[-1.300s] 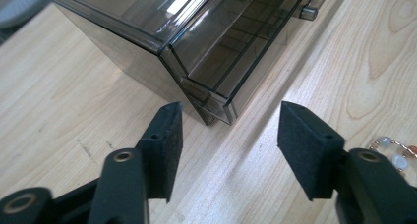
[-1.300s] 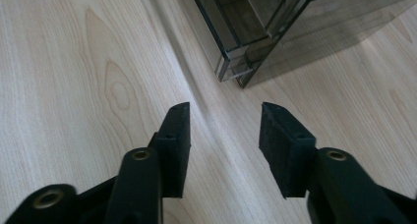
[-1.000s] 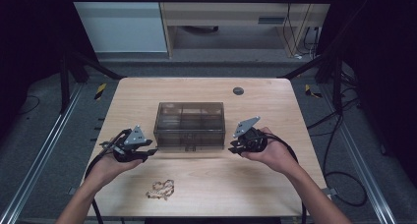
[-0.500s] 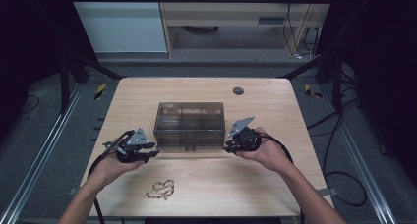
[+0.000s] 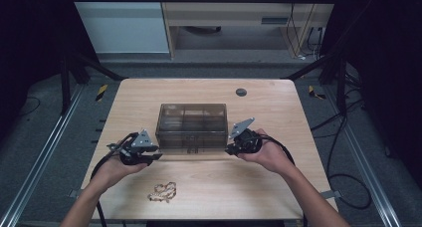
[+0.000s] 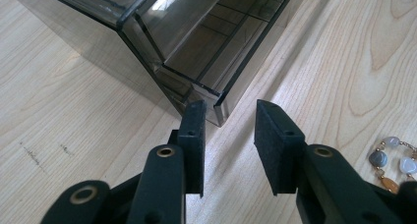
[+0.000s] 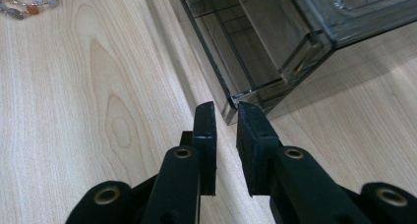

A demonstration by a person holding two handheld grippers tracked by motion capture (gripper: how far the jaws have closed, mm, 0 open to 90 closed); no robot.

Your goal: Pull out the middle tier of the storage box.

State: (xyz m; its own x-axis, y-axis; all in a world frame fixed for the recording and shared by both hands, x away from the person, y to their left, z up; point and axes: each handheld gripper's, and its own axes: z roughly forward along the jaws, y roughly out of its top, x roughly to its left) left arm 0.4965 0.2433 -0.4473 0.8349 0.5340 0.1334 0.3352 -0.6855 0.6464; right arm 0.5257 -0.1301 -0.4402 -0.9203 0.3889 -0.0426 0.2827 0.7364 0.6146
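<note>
The right gripper (image 5: 234,148) slides in from the table's right side and now sits at the smoky plastic box's (image 5: 192,125) front right corner, jaws narrowing, with that corner just ahead of the slim gap between the pads. The left gripper (image 5: 155,155) (barely shifting) edges a touch closer to the front left corner, jaws closing in too, a wider gap left, nothing pinched.

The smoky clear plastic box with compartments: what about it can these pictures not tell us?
- Smoky clear plastic box, high view: too small and dark to tell whether the compartments hold anything.
- Left gripper view: the box's far part is cut off by the top edge.
- Right gripper view: whether the right tool touches the box corner cannot be told.
- Beaded bracelet: too small for detail.
</note>
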